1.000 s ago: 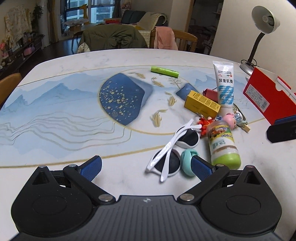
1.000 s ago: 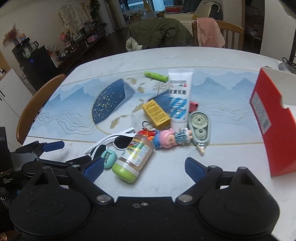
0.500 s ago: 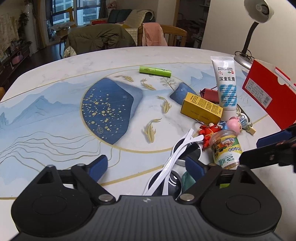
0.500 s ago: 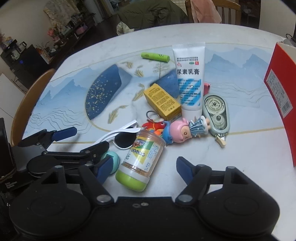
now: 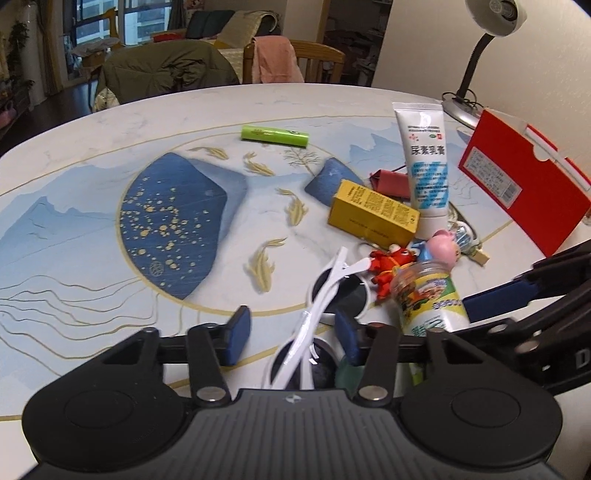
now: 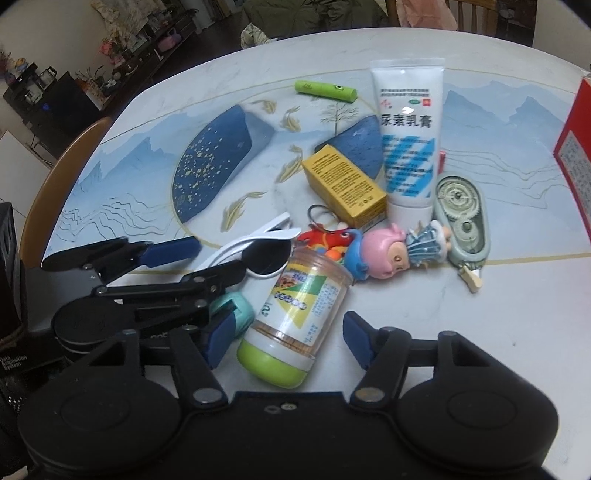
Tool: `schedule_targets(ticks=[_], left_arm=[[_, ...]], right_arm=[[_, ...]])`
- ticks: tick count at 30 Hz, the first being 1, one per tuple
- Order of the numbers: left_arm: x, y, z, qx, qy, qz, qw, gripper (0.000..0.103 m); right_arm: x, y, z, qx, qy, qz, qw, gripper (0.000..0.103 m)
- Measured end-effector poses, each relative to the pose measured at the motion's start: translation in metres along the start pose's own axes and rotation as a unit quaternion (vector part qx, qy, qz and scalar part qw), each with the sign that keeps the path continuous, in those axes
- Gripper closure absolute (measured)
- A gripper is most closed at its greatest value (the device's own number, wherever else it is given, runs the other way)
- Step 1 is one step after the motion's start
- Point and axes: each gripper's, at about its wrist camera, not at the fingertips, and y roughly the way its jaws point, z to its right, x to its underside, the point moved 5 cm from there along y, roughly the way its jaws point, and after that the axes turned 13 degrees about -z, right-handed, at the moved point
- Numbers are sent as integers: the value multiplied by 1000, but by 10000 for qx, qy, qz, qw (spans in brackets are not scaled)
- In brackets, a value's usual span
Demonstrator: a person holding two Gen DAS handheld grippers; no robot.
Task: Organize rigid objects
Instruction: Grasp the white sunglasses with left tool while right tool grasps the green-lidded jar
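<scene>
White sunglasses (image 5: 332,291) lie on the painted table (image 5: 110,229), their folded arms between my left gripper's (image 5: 293,338) blue pads. Those jaws are closing, with a gap left on both sides. In the right wrist view the left gripper (image 6: 221,256) reaches in from the left over the sunglasses (image 6: 264,254). A toothpick jar (image 6: 299,310) with a green lid lies on its side between my right gripper's (image 6: 287,339) pads. These jaws are closing too, and neither pad touches the jar. A teal round item (image 6: 238,308) sits by the left pad.
A yellow box (image 6: 343,184), a white cream tube (image 6: 408,136), a pink-headed doll (image 6: 391,254), a red toy keychain (image 6: 325,238) and a correction tape (image 6: 461,218) crowd behind the jar. A green tube (image 5: 275,136) lies farther back. A red box (image 5: 517,184) and a lamp (image 5: 491,22) stand at the right.
Both grippers have come down and forward onto the pile while their jaws narrowed. The left now straddles the sunglasses, the right straddles the toothpick jar.
</scene>
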Motion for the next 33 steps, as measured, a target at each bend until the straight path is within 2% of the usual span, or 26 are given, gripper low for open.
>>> schedule_targets(ticks=[4, 6, 10, 11, 16, 18, 33], left_arm=[[-1, 0, 1, 161, 32, -49, 9999, 72], [-1, 1, 3, 232, 61, -81, 9997, 84], [0, 0, 6, 241, 47, -119, 9996, 86], [0, 0, 6, 264, 29, -120, 9996, 90], [2, -3, 10, 150, -5, -126, 9998, 92], [2, -5, 11, 152, -43, -117, 9998, 97], [8, -35, 14, 144, -521, 49, 9985, 97]], right_arm=[[-4, 5, 2, -51, 65, -47, 10000, 40], [-7, 7, 4, -85, 107, -52, 9999, 43], [-7, 10, 7, -90, 150, -110, 9998, 47], [-6, 11, 7, -112, 164, -128, 9997, 48], [-4, 11, 11, -228, 233, -113, 9994, 50], [-2, 9, 11, -247, 238, -99, 9994, 50], [22, -30, 29, -279, 252, 129, 9992, 57]])
